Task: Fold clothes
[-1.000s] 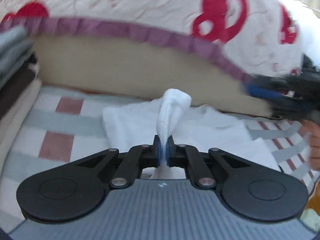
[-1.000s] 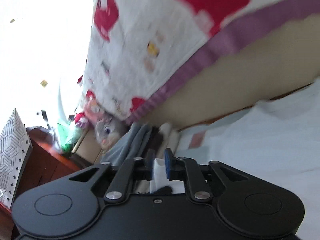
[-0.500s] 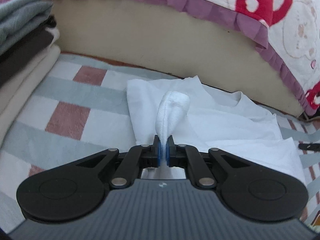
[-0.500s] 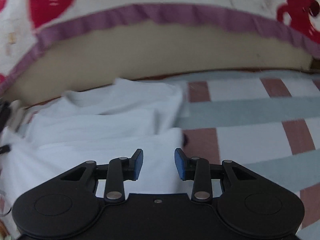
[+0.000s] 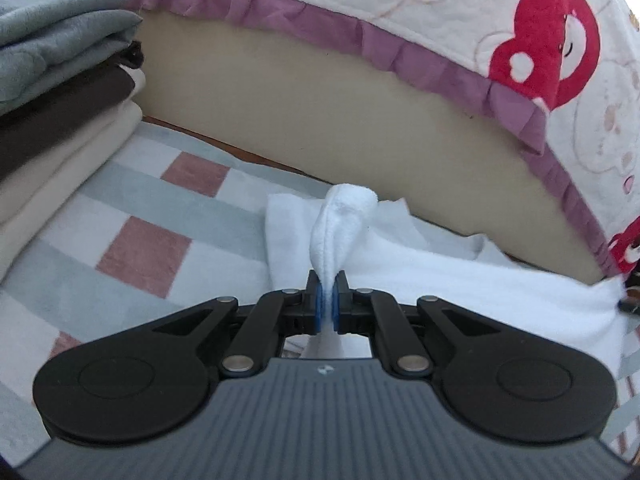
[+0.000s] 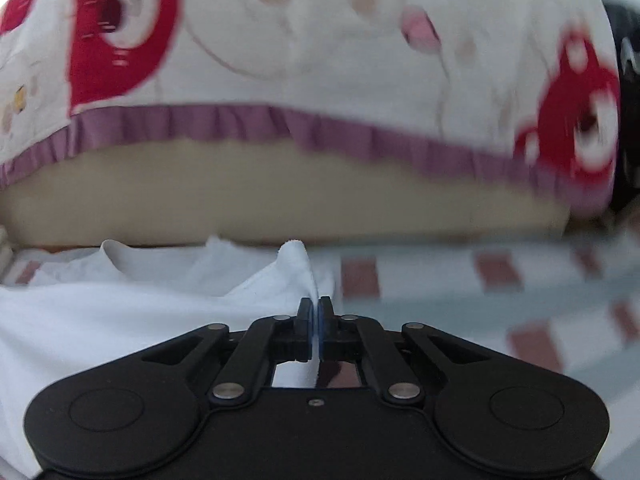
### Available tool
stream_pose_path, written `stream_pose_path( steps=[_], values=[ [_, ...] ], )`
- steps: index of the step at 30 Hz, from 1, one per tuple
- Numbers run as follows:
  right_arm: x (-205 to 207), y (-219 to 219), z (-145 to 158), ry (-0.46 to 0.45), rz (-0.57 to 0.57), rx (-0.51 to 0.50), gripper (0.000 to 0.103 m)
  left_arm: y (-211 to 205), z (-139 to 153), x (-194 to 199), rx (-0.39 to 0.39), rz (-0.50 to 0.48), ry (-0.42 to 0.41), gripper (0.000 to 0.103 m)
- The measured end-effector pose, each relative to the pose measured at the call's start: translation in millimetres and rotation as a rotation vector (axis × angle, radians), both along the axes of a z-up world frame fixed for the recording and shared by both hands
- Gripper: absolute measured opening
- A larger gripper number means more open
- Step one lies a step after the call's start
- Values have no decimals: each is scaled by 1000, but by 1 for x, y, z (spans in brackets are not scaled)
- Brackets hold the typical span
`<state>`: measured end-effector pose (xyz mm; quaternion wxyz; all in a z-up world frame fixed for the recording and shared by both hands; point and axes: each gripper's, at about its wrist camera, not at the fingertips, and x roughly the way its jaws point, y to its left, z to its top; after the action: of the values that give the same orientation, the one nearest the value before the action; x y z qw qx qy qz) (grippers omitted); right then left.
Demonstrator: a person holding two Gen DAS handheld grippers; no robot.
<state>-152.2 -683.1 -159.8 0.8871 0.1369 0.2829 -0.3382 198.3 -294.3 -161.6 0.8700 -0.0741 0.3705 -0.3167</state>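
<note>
A white garment [image 5: 440,272] lies part-folded on a checked blanket [image 5: 132,232] at the foot of a beige mattress side. My left gripper [image 5: 327,304] is shut on a bunched fold of it, which sticks up past the blue pads. In the right wrist view the same white garment [image 6: 120,320] spreads to the left, and my right gripper [image 6: 316,320] is shut on its right edge, a peak of cloth rising just beyond the tips.
A stack of folded clothes [image 5: 52,92], grey, dark brown and cream, sits at the left. A quilt with red bears and a purple frill [image 5: 400,48] hangs over the beige mattress side [image 5: 320,128] behind. Checked blanket [image 6: 500,300] stretches to the right of the garment.
My right gripper swung across from the clothes stack to the garment's right edge, stood open over it, then shut on the cloth. The left gripper kept its grip and sank slightly.
</note>
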Motion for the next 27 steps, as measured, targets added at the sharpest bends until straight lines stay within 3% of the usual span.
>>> stream_pose_path(
  steps=[4, 10, 14, 18, 20, 24, 27],
  values=[
    [3, -4, -6, -36, -25, 29, 1, 3, 0, 2, -17, 6, 19, 5],
    [10, -10, 21, -98, -11, -44, 1, 2, 31, -6, -32, 16, -86, 5],
    [26, -31, 36, -130, 24, -81, 1, -18, 46, 15, 20, -6, -177, 5],
    [60, -50, 26, -75, 50, -139, 1, -47, 37, 54, 80, 15, -234, 5],
    [78, -61, 11, -36, 50, -151, 1, -62, 18, 73, 106, 19, -212, 5],
    [107, -73, -23, 35, 41, -174, 1, -76, -31, 98, 145, 26, -75, 6],
    [120, -79, -47, 77, 22, -170, 1, -73, -43, 106, 160, 35, -42, 8]
  ],
)
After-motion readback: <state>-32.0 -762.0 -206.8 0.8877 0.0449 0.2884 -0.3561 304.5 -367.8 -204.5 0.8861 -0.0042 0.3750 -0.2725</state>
